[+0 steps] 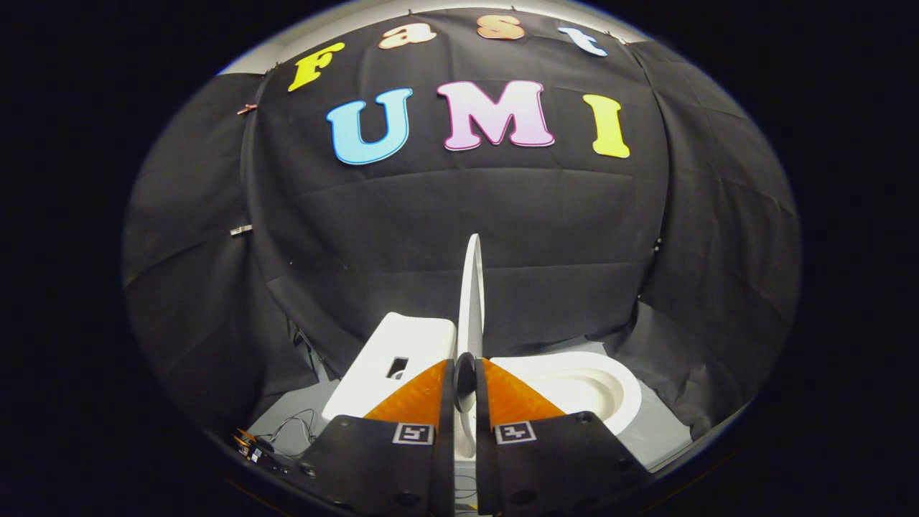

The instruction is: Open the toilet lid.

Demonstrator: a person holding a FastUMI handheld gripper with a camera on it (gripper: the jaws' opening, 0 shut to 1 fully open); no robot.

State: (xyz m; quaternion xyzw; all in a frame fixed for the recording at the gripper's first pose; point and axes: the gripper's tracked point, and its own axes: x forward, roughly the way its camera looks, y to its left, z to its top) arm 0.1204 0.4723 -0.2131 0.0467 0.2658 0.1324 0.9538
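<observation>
We have the gripper [464, 375] pinched on the toilet lid [472, 301], which stands edge-on at 12 o'clock, bowl [596, 384] at 3. Likely stiff, light, glossy plastic: hold the free rim, ease it back.

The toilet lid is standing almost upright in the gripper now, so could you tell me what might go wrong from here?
1. The gripper pinches only the thin edge of the toilet lid; if that edge slips out, the lid could slam onto the seat.
2. The lid looks close to vertical, with the tank just behind it. Letting go before it leans back may let it tip forward.
</observation>
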